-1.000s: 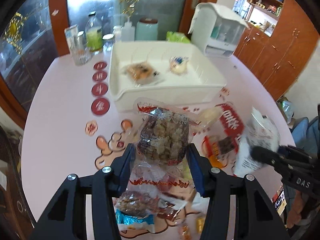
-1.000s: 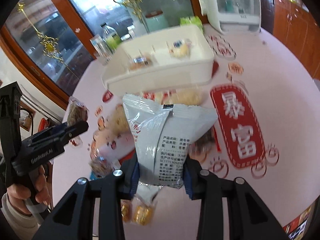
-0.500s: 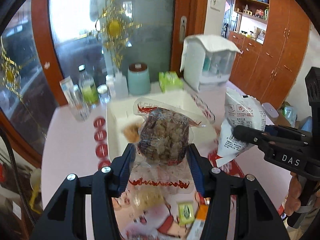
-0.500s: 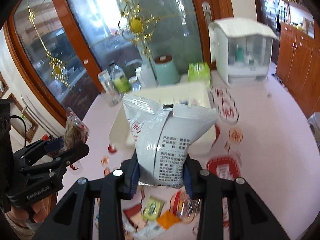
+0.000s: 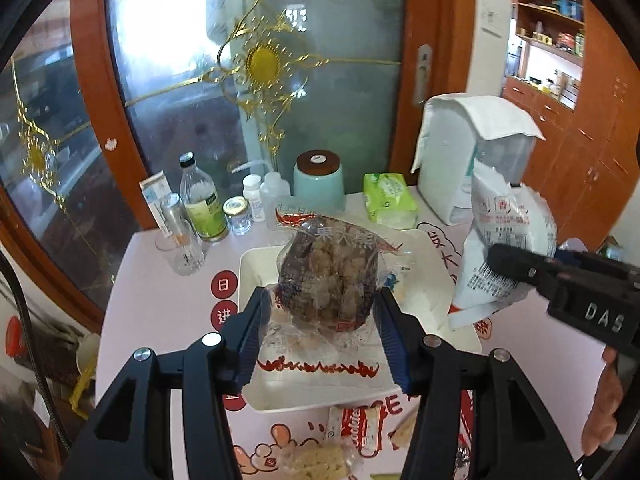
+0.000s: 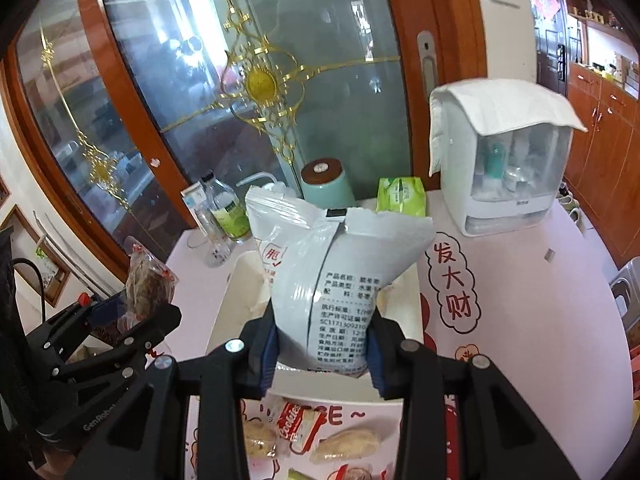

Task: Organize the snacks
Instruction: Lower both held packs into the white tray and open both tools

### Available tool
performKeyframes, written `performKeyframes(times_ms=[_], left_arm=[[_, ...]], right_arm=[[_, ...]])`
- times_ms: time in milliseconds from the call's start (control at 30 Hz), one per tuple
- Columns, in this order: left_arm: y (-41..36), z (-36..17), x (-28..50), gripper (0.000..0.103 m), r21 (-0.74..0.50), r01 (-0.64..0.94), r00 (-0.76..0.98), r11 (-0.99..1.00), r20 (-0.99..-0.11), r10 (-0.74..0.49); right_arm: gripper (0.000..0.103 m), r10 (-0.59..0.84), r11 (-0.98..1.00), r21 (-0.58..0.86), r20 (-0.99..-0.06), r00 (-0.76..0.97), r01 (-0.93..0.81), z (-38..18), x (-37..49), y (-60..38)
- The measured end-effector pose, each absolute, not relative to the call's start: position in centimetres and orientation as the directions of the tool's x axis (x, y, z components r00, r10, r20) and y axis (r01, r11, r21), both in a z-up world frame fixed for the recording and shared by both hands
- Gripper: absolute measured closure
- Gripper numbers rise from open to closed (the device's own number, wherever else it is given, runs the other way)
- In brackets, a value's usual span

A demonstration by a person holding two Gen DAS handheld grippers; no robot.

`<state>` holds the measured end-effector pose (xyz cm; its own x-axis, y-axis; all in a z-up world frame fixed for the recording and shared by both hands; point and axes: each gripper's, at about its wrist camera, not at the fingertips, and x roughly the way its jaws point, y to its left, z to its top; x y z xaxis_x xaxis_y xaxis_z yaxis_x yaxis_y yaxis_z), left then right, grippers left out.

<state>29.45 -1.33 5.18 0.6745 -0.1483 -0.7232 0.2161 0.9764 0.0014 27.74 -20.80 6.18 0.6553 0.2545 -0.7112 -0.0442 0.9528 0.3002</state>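
Observation:
My left gripper point(image 5: 320, 328) is shut on a clear bag of brown snacks point(image 5: 328, 276) and holds it above the white bin point(image 5: 256, 264). My right gripper point(image 6: 320, 344) is shut on a white snack bag point(image 6: 332, 280) held above the same white bin point(image 6: 236, 300). The white bag also shows at the right of the left wrist view point(image 5: 504, 248); the brown bag shows at the left of the right wrist view point(image 6: 144, 280). Loose snack packets point(image 6: 296, 424) lie on the pink table in front of the bin.
Bottles, jars and a glass point(image 5: 200, 216) stand at the table's back left. A teal canister point(image 5: 319, 180), a green tissue pack point(image 5: 388, 200) and a white covered dispenser point(image 5: 460, 160) stand behind the bin. A glass door is behind the table.
Both grippers have lifted their bags up off the table and moved forward, so they now hang over the white bin. The loose packets have dropped to the bottom of both views.

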Motion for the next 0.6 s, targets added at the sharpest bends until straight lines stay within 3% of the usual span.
performKeyframes(times_ms=[200,300,367,600], left_arm=[[-1.9,1.5,32.1,0.048,0.019,0.172,0.641,0.985,-0.761,-0.098],[-2.2,-0.2,33.0,0.035,0.016,0.173,0.625,0.985,-0.774,-0.097],[-2.1,-1.3,33.3,0.019,-0.001,0.169,0.601,0.986,-0.792,-0.104],[-0.7,-2.9,32.9,0.018,-0.001,0.137,0.589,0.991,-0.804,-0.082]], right_arm=[[0.064,0.252,0.959,0.28,-0.779,0.575,-0.041,2.0,31.1,-19.8],[0.063,0.277,0.954,0.295,-0.812,0.514,-0.048,-0.4,32.3,-19.3],[0.062,0.296,0.95,0.305,-0.827,0.479,-0.06,-1.7,32.7,-19.0],[0.054,0.311,0.946,0.316,-0.833,0.458,-0.069,-3.1,31.5,-18.7]])
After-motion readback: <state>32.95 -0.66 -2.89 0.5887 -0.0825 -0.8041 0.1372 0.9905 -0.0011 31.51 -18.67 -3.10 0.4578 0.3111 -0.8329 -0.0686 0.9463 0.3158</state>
